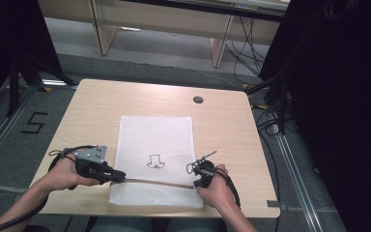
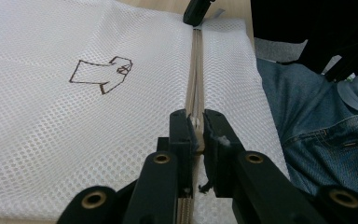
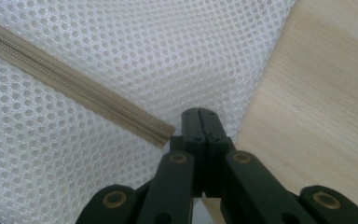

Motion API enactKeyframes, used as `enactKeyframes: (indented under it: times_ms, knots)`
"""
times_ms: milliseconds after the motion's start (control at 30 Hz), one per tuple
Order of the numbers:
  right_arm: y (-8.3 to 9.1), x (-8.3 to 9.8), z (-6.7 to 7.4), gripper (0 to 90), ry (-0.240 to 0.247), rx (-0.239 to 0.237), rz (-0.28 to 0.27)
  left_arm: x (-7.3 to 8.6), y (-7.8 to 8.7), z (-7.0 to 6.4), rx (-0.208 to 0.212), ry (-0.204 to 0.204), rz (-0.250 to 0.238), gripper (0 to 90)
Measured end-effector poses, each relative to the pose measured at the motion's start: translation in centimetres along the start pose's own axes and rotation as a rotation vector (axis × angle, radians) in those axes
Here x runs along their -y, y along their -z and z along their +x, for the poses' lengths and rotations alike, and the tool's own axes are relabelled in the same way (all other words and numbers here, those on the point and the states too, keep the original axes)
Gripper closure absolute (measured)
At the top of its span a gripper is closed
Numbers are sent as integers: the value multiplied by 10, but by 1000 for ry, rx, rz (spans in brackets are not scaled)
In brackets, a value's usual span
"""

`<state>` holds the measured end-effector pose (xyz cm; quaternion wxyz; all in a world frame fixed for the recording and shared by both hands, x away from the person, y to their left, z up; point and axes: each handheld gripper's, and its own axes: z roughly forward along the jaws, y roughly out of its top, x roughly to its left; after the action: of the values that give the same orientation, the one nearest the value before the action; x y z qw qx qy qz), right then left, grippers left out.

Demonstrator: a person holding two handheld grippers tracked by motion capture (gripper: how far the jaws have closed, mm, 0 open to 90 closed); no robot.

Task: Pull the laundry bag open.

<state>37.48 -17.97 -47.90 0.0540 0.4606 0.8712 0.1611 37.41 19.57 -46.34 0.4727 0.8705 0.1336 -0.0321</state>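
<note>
A white mesh bag [image 1: 154, 137] lies flat on the wooden table [image 1: 92, 111], with a small dark shirt drawing [image 1: 156, 162] printed on it. A tan zipper [image 1: 154, 181] runs across the bag near its front edge. My left gripper [image 1: 121, 177] is at the zipper's left end, shut on the zipper pull [image 2: 196, 124]. My right gripper [image 1: 196, 182] sits at the zipper's right end. In the right gripper view its jaws [image 3: 200, 113] are pressed together at the bag's [image 3: 144, 42] edge, just past the end of the zipper [image 3: 74, 93]. The left gripper view shows that gripper [image 2: 196, 10] at the zipper's [image 2: 195, 70] far end.
A round cable hole [image 1: 198, 99] sits in the table's far right part. Bare wood [image 3: 317, 93] lies right of the bag. Beyond the table stand desk legs [image 1: 220, 46] and floor cables [image 1: 270, 121]. The person's jeans [image 2: 307, 121] are just off the front edge.
</note>
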Motion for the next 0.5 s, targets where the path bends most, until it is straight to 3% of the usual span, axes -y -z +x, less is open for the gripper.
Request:
enactKeyframes:
  times_ms: [33,67,100,167,233,267,333,367,500]
  knots:
    - [0,0,0,900,2,0,-2,0,0,0,-1,1,-3,820]
    - [1,1,2,900,-48,0,10,0,0,-1,-5,-1,3,821]
    - [1,1,0,900,-21,-5,2,0,0,0,-5,-1,3,821]
    - [1,1,0,900,-20,-4,1,0,0,0,4,1,-1,820]
    - [1,1,3,900,-57,-5,15,0,0,0,5,0,-1,821]
    - [0,1,2,900,-34,1,0,0,0,0,1,1,1,821]
    - [1,1,2,900,-39,-3,7,0,1,2,-3,-16,9,820]
    - [1,1,1,900,-31,0,7,1,1,1,-5,6,-3,821]
    - [1,2,-2,900,-10,11,4,1,4,3,1,10,-7,821]
